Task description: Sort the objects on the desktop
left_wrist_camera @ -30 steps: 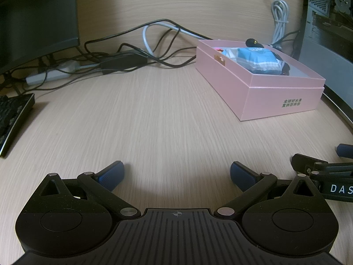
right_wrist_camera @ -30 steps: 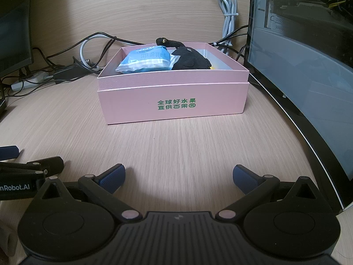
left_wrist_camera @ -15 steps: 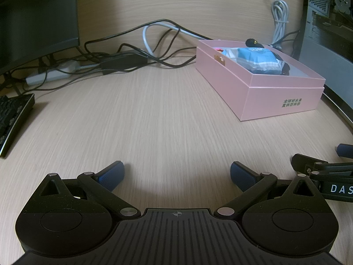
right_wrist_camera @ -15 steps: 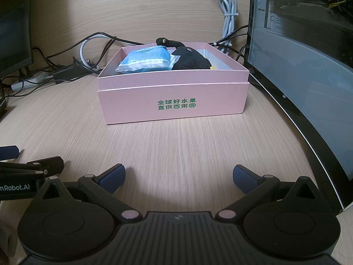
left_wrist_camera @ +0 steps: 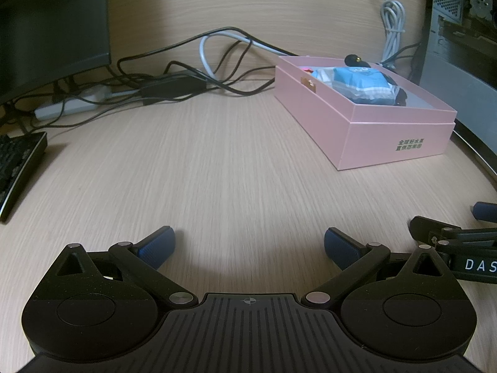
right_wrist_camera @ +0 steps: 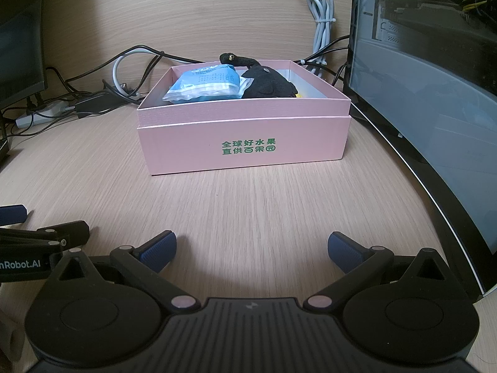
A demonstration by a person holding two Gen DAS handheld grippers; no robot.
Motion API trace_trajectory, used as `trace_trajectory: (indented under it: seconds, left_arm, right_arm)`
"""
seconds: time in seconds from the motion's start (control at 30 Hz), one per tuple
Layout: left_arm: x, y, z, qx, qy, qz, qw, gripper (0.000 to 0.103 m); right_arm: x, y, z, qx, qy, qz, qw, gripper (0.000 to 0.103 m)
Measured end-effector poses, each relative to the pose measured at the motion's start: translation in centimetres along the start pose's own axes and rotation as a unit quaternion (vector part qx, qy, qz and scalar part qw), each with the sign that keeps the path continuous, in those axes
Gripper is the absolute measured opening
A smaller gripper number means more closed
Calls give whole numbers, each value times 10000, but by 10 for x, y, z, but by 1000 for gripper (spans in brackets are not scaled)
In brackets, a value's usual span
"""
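A pink open box point(right_wrist_camera: 245, 152) with green print stands on the wooden desk straight ahead in the right wrist view, and at the right in the left wrist view point(left_wrist_camera: 388, 143). Inside it lie a blue and white packet point(right_wrist_camera: 205, 85) and a black soft object point(right_wrist_camera: 268, 82); the packet also shows in the left wrist view point(left_wrist_camera: 360, 85). My left gripper point(left_wrist_camera: 250, 244) is open and empty over bare desk. My right gripper point(right_wrist_camera: 252, 247) is open and empty, a short way in front of the box. Each gripper shows at the other's side.
A tangle of black and white cables point(left_wrist_camera: 192, 74) and a power strip point(left_wrist_camera: 71, 105) lie at the back. A keyboard point(left_wrist_camera: 18, 161) sits at the left, below a monitor point(left_wrist_camera: 52, 21). A curved monitor point(right_wrist_camera: 435, 124) and a computer case stand at the right.
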State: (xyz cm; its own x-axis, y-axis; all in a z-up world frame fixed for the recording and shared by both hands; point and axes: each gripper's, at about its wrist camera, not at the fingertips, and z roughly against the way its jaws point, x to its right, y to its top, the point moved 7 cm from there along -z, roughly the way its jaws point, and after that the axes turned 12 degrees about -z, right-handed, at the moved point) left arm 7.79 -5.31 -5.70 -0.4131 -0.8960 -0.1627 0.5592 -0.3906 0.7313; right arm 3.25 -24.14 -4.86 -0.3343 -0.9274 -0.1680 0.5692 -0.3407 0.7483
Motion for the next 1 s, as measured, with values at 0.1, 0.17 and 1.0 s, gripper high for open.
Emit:
trace_trajectory:
  seconds: [0.1,0.17,1.0]
  left_arm:
    - [0,0,0,1,2,0,10000,103]
    - [0,0,0,1,3,5,10000,103]
    - [-2,-2,1,-11,10,8,10000,103]
  right_arm:
    - [0,0,0,0,0,0,10000,103]
    - [0,0,0,0,0,0,10000,103]
    - [0,-1,-1,2,1,-1,10000,103]
